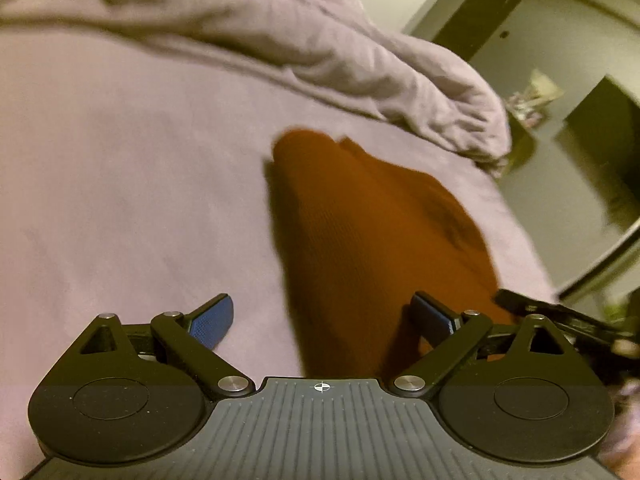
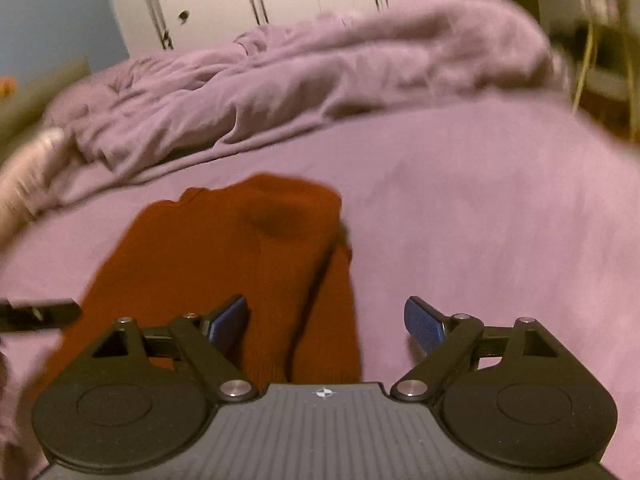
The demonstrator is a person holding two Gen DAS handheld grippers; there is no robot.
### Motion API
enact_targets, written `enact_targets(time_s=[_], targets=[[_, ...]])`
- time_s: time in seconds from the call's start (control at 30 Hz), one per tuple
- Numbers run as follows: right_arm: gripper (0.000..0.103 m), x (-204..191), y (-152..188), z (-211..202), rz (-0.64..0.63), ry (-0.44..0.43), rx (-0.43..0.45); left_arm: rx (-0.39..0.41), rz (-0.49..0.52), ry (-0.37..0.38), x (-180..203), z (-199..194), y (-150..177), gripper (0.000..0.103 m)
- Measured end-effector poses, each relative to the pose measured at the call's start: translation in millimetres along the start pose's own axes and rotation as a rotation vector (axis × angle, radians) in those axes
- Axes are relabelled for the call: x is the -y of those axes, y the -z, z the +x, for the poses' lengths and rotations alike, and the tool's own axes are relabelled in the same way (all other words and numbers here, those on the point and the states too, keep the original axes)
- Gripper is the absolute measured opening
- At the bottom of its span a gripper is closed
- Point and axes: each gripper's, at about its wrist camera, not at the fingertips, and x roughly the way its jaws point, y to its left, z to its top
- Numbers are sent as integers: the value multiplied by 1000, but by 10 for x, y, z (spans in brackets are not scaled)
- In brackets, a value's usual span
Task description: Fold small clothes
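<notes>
1. Blue-padded, spread wide, gripping nothing: left claw (image 1: 322,322) low over the near end of the garment (image 1: 372,240); right claw (image 2: 326,320) the same, its left pad over the cloth, its right pad over bare sheet.
2. Rust-orange knit, lying flat on the lilac bed (image 1: 120,200), already doubled lengthwise by the look of the long edge running along the top layer in the right view. Probably a further fold due now, near end to far end.
3. For a clean grip: pads down on either side of the near corners, through every layer, none of the sheet beneath. Closing on the top layer alone likely to undo the lengthwise fold.
4. Both corners best lifted together and level, carried toward the far rounded end, edges matched before release.
5. Soft, stretchy weave, by appearance: little tension, so no skew.
6. Beyond: rumpled duvet (image 2: 280,80) near the garment's far end, not touching; low carry advisable.
7. Both views motion-blurred; exact layer count unclear.
</notes>
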Motion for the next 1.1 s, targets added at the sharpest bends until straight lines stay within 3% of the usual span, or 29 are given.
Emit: enact_targets(time_s=[0.13,0.3,0.43,0.53,0.6,0.67,0.77,0.93,1.0,1.07,1.1], targets=[[78,266,-25,162,190,-126,-55,-65,-77,74,-26,227,-23,92],[72,272,-77,393,256,-214,-79,-86,-135,125,-41,477,-95,79],[54,271,-83,557,297,-243,-101,-88,-226,144,-152,554,-146,61],[39,246,-67,608,331,-247,-102,-74,-218,143,-128,475,-147,52],[35,181,-74,563,342,-254,-98,-72,-197,151,-73,360,-187,50],[33,97,-82,464,365,-318,-83,-56,-159,154,-36,157,-236,49],[33,-182,-51,350,342,-383,-97,-23,-113,105,-97,-220,-204,50],[36,-798,320,293,229,-409,-142,-61,-23,-88,-368,-713,114,58],[48,-924,427,262,204,-363,-153,-65,-18,-133,-466,-868,190,60],[49,-942,407,154,205,-294,-138,-5,26,-162,-465,-1074,166,59],[49,-972,351,43,168,-230,-90,29,51,-200,-432,-1155,124,58]])
